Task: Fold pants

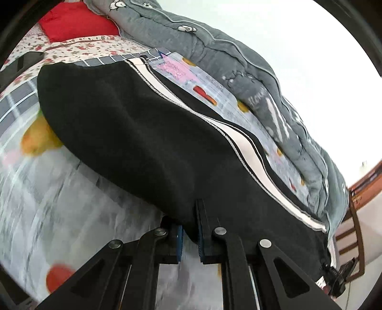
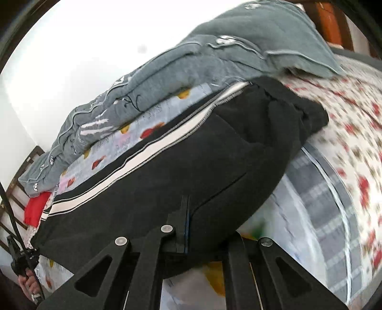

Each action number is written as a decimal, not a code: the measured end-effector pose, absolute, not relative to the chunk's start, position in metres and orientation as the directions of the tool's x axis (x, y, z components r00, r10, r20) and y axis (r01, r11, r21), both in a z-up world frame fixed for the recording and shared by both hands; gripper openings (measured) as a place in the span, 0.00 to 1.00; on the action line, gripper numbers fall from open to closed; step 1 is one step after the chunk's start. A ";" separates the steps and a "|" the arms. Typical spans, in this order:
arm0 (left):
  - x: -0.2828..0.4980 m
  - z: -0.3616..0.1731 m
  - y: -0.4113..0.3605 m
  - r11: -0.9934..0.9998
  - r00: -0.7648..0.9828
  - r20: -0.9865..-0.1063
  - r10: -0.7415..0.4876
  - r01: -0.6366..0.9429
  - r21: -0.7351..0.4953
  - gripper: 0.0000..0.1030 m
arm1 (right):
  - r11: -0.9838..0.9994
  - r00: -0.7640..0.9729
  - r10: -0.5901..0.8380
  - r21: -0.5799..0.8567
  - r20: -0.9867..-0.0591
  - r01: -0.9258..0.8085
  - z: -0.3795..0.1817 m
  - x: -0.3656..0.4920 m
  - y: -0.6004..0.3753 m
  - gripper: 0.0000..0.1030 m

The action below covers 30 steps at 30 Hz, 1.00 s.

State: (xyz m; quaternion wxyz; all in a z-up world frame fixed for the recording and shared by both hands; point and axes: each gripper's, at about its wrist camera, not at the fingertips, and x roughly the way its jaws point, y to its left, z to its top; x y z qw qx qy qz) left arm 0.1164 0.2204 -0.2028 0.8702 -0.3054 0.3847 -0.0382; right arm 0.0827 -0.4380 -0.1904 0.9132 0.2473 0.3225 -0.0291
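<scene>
Black pants [image 1: 133,124] with a white side stripe [image 1: 238,140] lie stretched across a bed. My left gripper [image 1: 189,229] is shut on the near edge of the pants, the fabric pinched between its blue pads. In the right wrist view the same pants [image 2: 191,162] spread ahead, stripe [image 2: 148,152] along the far side. My right gripper [image 2: 191,226] is shut on the pants' near edge; its right finger is hidden under the cloth. The other gripper shows small at the far left [image 2: 21,262] and at the far right of the left view [image 1: 339,276].
The bed has a printed sheet [image 1: 47,202] with fruit and flower patterns. A grey quilt [image 1: 238,62] is bunched along the far side, also in the right wrist view [image 2: 191,66]. A red pillow [image 1: 76,21] lies at the head. A wooden bed frame [image 1: 351,229] stands at the end.
</scene>
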 end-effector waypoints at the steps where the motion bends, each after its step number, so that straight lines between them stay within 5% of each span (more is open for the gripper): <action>1: 0.110 -0.204 0.217 0.822 0.696 -0.655 -0.293 -0.166 -0.544 0.10 | 0.868 0.790 0.115 0.447 -0.602 0.215 -0.195 0.072 -0.442 0.07; 6: 0.093 -0.214 0.207 0.869 0.679 -0.692 -0.244 -0.164 -0.467 0.23 | 0.864 0.769 0.149 0.461 -0.622 0.205 -0.208 0.050 -0.458 0.23; 10: 0.079 -0.211 0.202 0.885 0.689 -0.683 -0.241 -0.132 -0.446 0.66 | 0.857 0.834 0.020 0.439 -0.552 0.269 -0.194 0.025 -0.487 0.38; 11: 0.077 -0.209 0.199 0.895 0.694 -0.684 -0.224 -0.131 -0.426 0.69 | 0.853 0.838 0.004 0.439 -0.546 0.282 -0.192 0.026 -0.495 0.42; 20: 0.060 -0.216 0.177 0.897 0.715 -0.666 -0.212 -0.128 -0.423 0.69 | 0.704 0.789 0.116 0.611 -0.603 0.363 -0.218 0.107 -0.567 0.51; 25: 0.045 -0.200 0.168 0.923 0.760 -0.621 -0.190 -0.078 -0.377 0.69 | 0.778 0.805 0.067 0.536 -0.590 0.328 -0.194 0.122 -0.563 0.24; 28: 0.037 -0.182 0.168 0.940 0.783 -0.590 -0.197 -0.019 -0.339 0.69 | 0.811 0.854 0.044 0.517 -0.518 0.272 -0.174 0.109 -0.569 0.24; 30: 0.036 -0.172 0.170 0.953 0.793 -0.581 -0.183 -0.003 -0.304 0.69 | 0.788 0.830 -0.005 0.509 -0.558 0.347 -0.181 0.111 -0.578 0.25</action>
